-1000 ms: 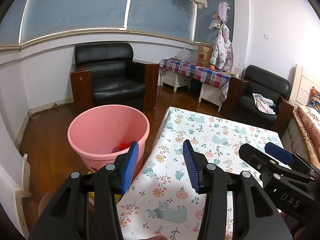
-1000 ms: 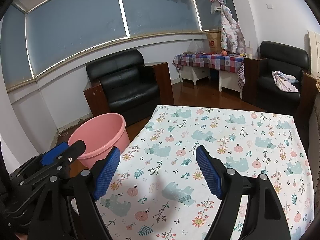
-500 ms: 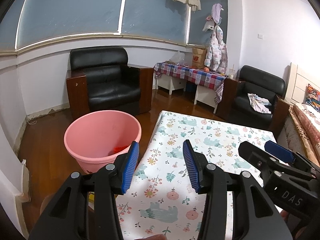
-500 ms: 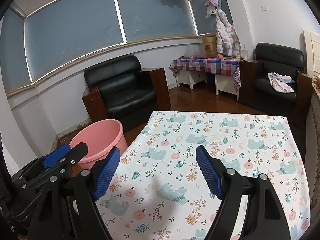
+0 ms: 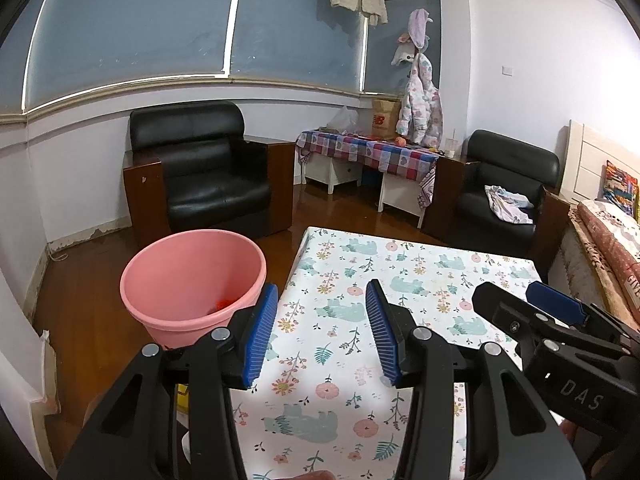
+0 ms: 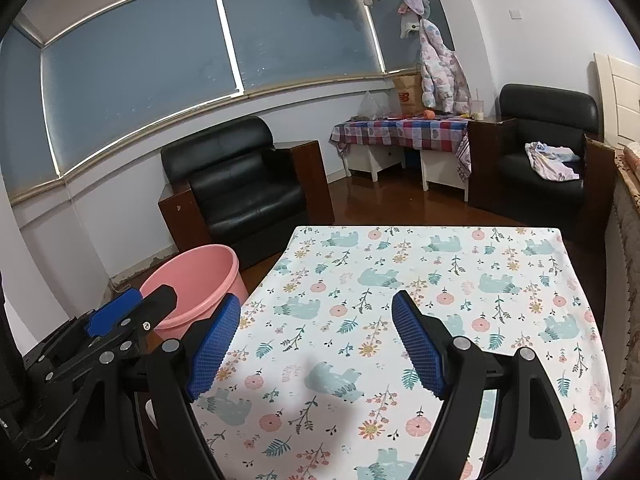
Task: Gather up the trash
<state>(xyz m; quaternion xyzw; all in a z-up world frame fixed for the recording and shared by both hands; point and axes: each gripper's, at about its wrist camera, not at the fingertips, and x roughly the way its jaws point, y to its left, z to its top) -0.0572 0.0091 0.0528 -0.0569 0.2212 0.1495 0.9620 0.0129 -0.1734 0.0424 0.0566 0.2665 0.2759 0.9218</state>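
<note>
Beside floral-cloth table (image 6: 460,280), pink bucket (image 5: 192,276) on wooden floor (image 5: 88,280).

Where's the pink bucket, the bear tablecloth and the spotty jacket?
pink bucket (image 5: 192,268): left wrist view, inner wall.
bear tablecloth (image 6: 420,280): right wrist view, bare middle.
spotty jacket (image 5: 420,108): left wrist view, front.

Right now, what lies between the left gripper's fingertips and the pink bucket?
Nothing: the left gripper hangs open over the tablecloth edge, the pink bucket just beyond its left finger in the left wrist view.
</note>
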